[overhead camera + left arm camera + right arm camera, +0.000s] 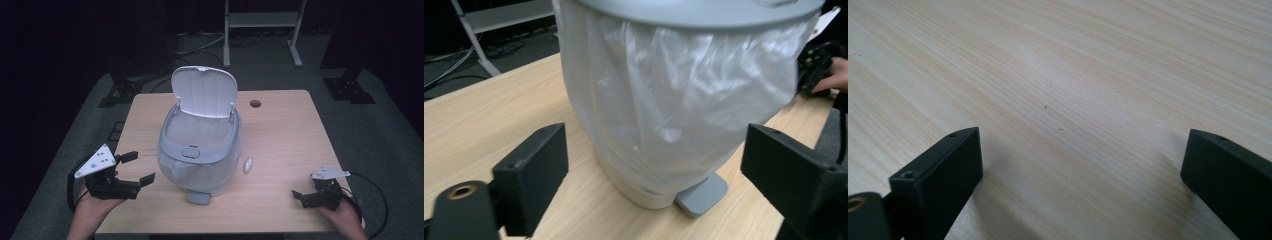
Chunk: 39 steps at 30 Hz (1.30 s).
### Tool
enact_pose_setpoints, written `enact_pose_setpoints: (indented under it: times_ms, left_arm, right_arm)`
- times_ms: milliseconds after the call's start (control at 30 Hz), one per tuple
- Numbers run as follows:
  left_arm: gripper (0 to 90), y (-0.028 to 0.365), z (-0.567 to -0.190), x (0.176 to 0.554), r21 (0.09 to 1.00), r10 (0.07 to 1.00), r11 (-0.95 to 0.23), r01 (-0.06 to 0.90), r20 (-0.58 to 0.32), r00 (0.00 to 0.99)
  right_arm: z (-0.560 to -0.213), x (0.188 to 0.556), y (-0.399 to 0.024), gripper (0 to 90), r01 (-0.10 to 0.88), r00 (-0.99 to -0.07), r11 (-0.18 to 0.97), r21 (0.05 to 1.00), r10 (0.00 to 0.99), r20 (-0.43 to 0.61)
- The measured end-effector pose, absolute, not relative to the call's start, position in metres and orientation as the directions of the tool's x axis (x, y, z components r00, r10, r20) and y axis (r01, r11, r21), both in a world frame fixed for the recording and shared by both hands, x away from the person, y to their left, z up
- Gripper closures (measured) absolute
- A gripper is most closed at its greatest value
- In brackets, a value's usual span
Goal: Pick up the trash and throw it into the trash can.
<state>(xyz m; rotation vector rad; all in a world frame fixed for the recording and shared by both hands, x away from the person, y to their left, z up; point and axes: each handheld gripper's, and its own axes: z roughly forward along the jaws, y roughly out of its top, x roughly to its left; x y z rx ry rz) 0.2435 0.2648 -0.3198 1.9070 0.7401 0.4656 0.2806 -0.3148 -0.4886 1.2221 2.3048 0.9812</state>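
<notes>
Bin [200,150] sits mid table [280,150], lid [204,91] up, thin bag [674,90] draped over its sides. Looks light, hollow plastic w/ slippery film (likely to slide or tip). Best hold prob. the stiff grey rim [172,147]. Left gripper [136,167] jaws apart, aimed at bin; right gripper [299,196] jaws apart, over bare wood.

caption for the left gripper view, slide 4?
Open left gripper faces the bag-lined pedal bin on the wooden table.

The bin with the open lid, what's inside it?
The bin holds a clear plastic bag folded over its rim. The bag looks empty from above, though its bottom is hidden.
</notes>
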Motion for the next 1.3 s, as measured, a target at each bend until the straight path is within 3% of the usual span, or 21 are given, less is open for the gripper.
enact_pose_setpoints:
  times_ms: [733,1300]
  left_arm:
    - [1.6,0.269,-0.396,0.255,0.843,0.709,-0.380,0.380,0.002,0.705]
    - [1.6,0.271,-0.439,0.266,0.784,0.726,-0.451,0.426,0.046,0.686]
  right_arm:
    - [-0.489,0.281,-0.315,2.1,0.581,-0.564,0.387,0.716,0.825,0.012]
    - [-0.489,0.281,-0.315,2.1,0.579,-0.565,0.388,0.717,0.825,0.011]
